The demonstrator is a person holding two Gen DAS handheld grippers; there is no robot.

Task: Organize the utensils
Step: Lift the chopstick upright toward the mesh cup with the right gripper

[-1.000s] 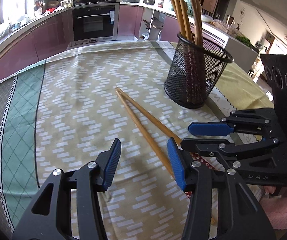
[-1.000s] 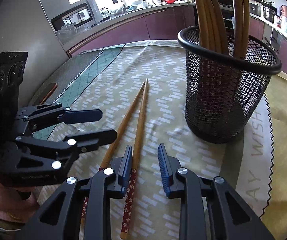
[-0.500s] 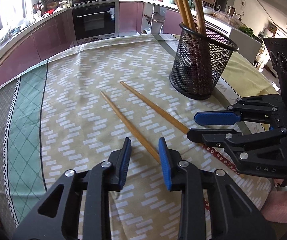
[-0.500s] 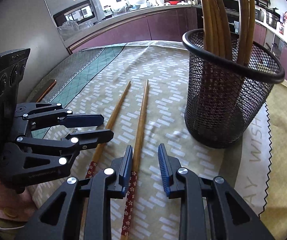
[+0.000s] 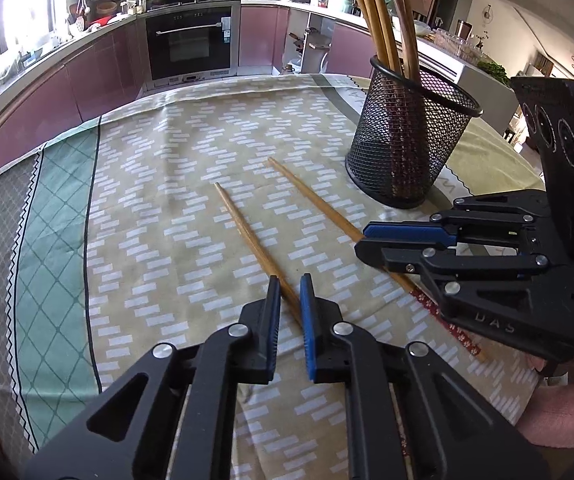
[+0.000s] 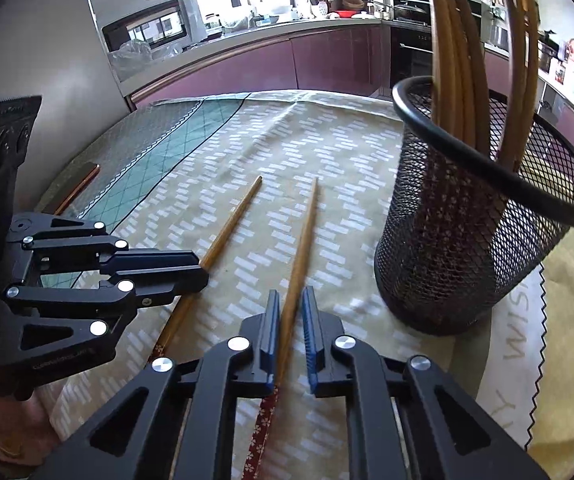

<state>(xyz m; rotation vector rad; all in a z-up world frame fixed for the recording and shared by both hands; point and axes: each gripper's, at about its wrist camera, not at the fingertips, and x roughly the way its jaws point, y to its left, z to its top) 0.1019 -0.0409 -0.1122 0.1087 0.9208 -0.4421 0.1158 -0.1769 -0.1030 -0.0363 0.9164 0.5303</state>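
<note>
Two wooden chopsticks with red patterned ends lie side by side on the tablecloth. My left gripper has its jaws closing onto the left chopstick, the pads pressing its shaft. My right gripper is closing the same way on the right chopstick. In each view the other gripper shows from the side: the right gripper and the left gripper, each over its own stick. A black mesh holder with several upright chopsticks stands just beyond, to the right.
The patterned tablecloth has a green and grey border on the left. Purple kitchen cabinets and an oven run behind the table. Part of a hand shows under the left gripper.
Both grippers' jaws have narrowed from open to closed on the chopsticks. The left chopstick has slid left, away from the other one it lay against.
</note>
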